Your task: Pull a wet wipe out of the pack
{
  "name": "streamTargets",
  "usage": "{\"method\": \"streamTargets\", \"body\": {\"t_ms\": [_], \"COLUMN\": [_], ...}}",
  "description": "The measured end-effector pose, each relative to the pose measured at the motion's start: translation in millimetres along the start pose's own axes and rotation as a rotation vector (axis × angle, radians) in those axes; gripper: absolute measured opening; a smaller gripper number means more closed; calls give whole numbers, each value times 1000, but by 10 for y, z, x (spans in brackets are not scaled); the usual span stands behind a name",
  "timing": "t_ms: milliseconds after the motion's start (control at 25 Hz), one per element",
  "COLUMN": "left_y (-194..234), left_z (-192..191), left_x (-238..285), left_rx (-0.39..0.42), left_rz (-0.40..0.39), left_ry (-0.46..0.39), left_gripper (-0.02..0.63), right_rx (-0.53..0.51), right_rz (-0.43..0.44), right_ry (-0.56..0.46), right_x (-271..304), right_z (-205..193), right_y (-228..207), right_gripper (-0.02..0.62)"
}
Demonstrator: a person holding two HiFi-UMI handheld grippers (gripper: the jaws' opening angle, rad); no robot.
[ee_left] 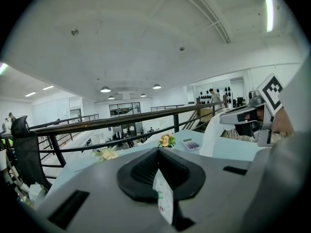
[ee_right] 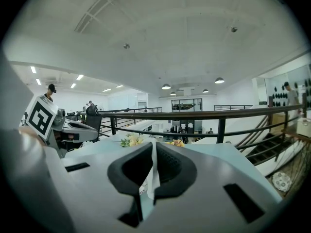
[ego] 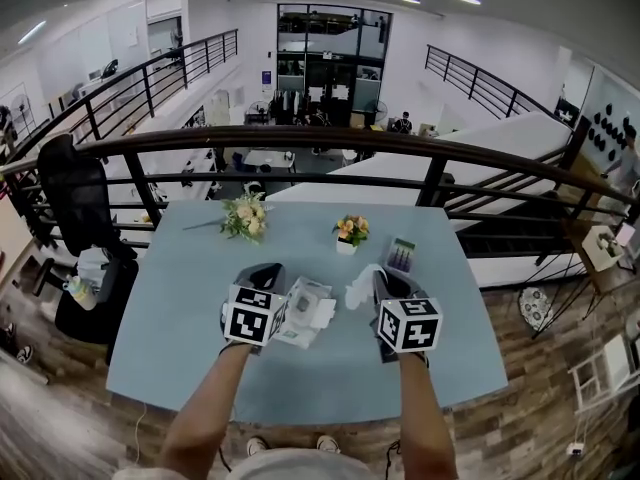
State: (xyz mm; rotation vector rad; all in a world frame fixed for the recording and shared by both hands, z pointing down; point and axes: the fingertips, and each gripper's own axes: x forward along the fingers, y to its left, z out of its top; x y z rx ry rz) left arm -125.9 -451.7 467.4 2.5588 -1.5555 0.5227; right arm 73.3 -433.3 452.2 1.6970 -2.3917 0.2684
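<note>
The wet wipe pack (ego: 306, 310) is white and lies near the middle of the pale blue table (ego: 180, 318). My left gripper (ego: 267, 280) is shut on a thin printed edge of the pack (ee_left: 164, 198). My right gripper (ego: 386, 282) is shut on a white wet wipe (ego: 360, 288), which trails from its jaws toward the pack. In the right gripper view the wipe (ee_right: 151, 176) is pinched between the closed black pads. The left gripper view shows the right gripper (ee_left: 245, 118) with the wipe (ee_left: 212, 136) hanging below it. Both grippers point slightly downward, side by side.
A flower bunch (ego: 247, 216), a small potted flower (ego: 350, 232) and a calculator (ego: 402, 256) sit on the far half of the table. A dark railing (ego: 330, 143) runs behind the table, and a black chair (ego: 72, 196) stands at the left.
</note>
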Motion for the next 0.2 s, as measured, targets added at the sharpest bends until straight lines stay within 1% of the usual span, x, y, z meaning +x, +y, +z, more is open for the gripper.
{"method": "streamTargets", "body": {"t_ms": [200], "left_y": [4], "left_z": [-4], "left_x": [24], "left_rx": [4], "left_rz": [-2], "left_ry": [4], "left_gripper": [-6], "right_rx": [5], "right_rz": [1], "right_ry": [3], "right_x": [29], "right_z": [-27], "right_y": [4], "right_gripper": [5]}}
